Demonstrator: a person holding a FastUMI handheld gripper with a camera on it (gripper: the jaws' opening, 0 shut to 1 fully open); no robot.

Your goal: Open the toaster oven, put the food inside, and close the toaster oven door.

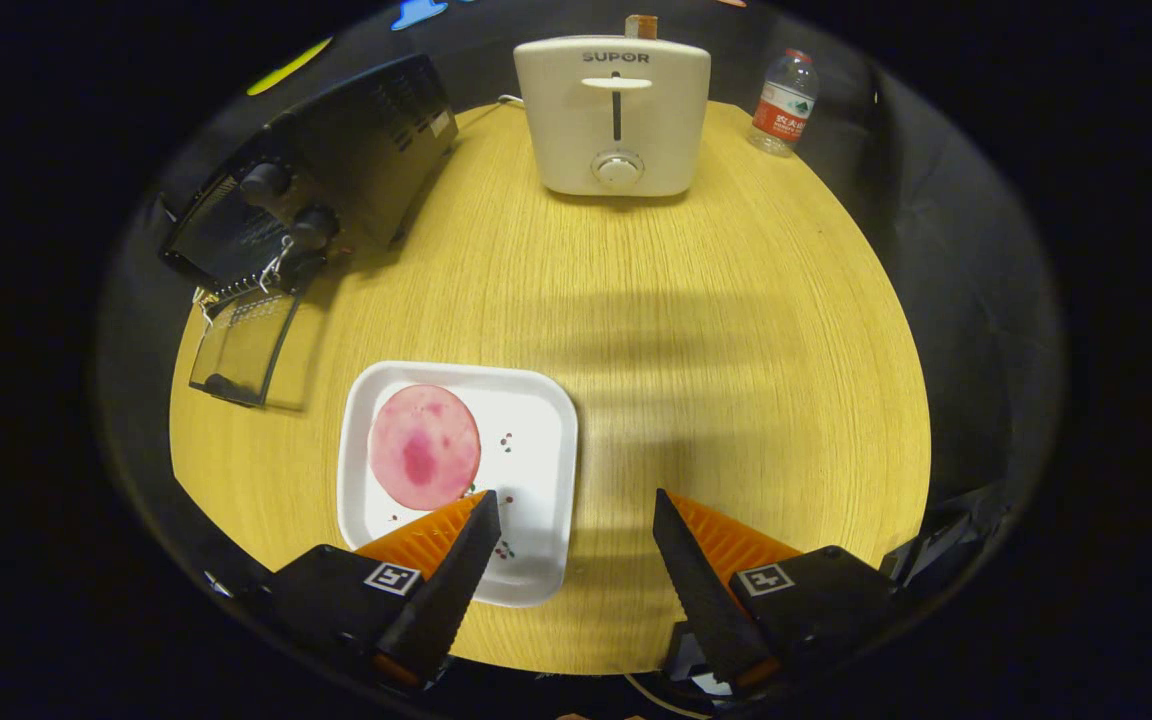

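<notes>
Toaster oven door hangs open at ten o'clock; your gripper, spread wide and empty, must grasp the ham slice at eleven o'clock.

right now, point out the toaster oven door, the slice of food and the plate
toaster oven door (241, 345): gripper view, on the glass pane of the dropped-open door.
slice of food (424, 446): gripper view, middle of the pink round slice.
plate (536, 440): gripper view, bare white part beside the slice.
gripper (571, 520): gripper view, fingers open, holding nothing.
</notes>
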